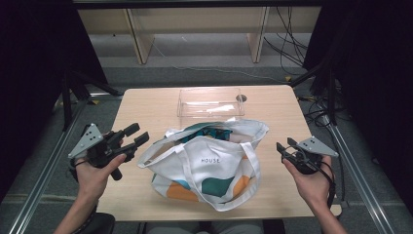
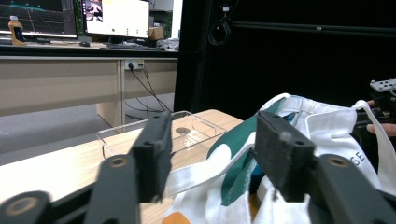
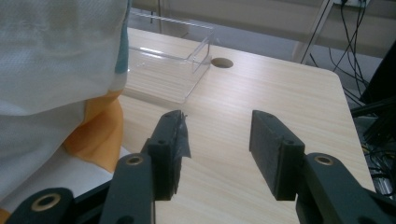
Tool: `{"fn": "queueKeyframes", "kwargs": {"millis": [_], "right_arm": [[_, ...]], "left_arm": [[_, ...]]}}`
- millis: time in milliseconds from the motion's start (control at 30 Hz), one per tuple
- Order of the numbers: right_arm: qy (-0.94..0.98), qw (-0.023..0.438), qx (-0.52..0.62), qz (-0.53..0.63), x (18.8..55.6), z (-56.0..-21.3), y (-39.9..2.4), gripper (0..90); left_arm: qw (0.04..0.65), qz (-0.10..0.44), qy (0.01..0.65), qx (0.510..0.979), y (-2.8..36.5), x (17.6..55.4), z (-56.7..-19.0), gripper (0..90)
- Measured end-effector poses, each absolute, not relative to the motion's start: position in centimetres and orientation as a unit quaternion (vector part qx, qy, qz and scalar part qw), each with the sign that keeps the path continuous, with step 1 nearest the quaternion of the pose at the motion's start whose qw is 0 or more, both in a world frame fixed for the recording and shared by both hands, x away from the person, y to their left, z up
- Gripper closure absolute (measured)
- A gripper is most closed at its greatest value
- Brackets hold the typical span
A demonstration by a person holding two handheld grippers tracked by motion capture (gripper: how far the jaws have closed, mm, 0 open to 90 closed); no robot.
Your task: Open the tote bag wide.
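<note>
— Two grippers, what state?
— Left gripper [image 1: 127, 137] at nine o'clock and right gripper [image 1: 284, 147] at three, jaws apart, empty.
— Between them?
— The white printed cloth tote bag [image 1: 207, 163], mid-table.
— Beyond?
— A clear plastic rectangular tray [image 1: 210, 103] at twelve o'clock.

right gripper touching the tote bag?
Apart. In the high view, bare tabletop separates the right gripper from the tote bag; the right gripper view shows open jaws over wood.

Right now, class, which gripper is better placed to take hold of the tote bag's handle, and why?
Left. The left gripper sits open beside the tote bag, its jaws aimed at the near handle. The right gripper, also open, hangs farther off over bare table.
</note>
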State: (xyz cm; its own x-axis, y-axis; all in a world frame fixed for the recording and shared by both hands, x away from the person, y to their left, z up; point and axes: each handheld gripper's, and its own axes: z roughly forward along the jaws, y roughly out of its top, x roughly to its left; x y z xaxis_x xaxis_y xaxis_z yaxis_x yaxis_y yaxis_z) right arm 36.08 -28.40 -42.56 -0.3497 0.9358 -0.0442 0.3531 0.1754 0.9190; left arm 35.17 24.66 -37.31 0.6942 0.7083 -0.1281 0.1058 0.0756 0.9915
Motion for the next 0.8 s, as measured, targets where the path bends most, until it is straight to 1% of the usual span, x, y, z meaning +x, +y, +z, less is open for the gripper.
{"fn": "queueKeyframes", "kwargs": {"millis": [33,100,133,267,333,400,467,600,633,767,800], "right_arm": [[0.692,0.329,0.465,0.442,36.1,-42.6,-28.4,54.9],[0.695,0.328,0.466,0.439,36.0,-42.6,-28.4,55.3],[0.703,0.319,0.465,0.433,35.9,-42.4,-28.5,55.9],[0.7,0.32,0.467,0.436,35.9,-42.4,-28.7,57.3],[0.695,0.317,0.477,0.435,35.8,-42.4,-28.6,57.4],[0.699,0.327,0.465,0.434,36.0,-42.4,-28.8,57.4],[0.697,0.321,0.47,0.437,35.8,-42.4,-28.5,57.3],[0.692,0.33,0.467,0.44,35.8,-42.5,-28.4,57.0],[0.696,0.313,0.474,0.439,35.7,-42.4,-28.3,56.9],[0.7,0.329,0.456,0.44,36.0,-42.6,-28.5,56.6],[0.704,0.321,0.457,0.439,36.0,-42.5,-28.5,56.5]], "left_arm": [[0.66,0.229,0.315,0.643,24.5,35.1,-37.2,48.9],[0.662,0.224,0.306,0.646,24.3,34.9,-36.9,54.5],[0.661,0.223,0.304,0.648,24.2,34.8,-36.8,59.8],[0.664,0.216,0.288,0.656,23.5,34.1,-35.8,67.5],[0.657,0.211,0.275,0.669,22.7,33.7,-35.3,68.9],[0.651,0.205,0.263,0.682,21.9,33.5,-35.0,71.5],[0.644,0.199,0.248,0.696,20.8,33.4,-35.0,73.7],[0.629,0.185,0.23,0.719,18.9,33.8,-35.5,74.3],[0.623,0.182,0.226,0.726,18.5,33.9,-35.6,72.4],[0.596,0.175,0.212,0.754,16.7,34.7,-35.8,69.4],[0.592,0.173,0.212,0.758,16.3,35.0,-35.9,68.6]]}}
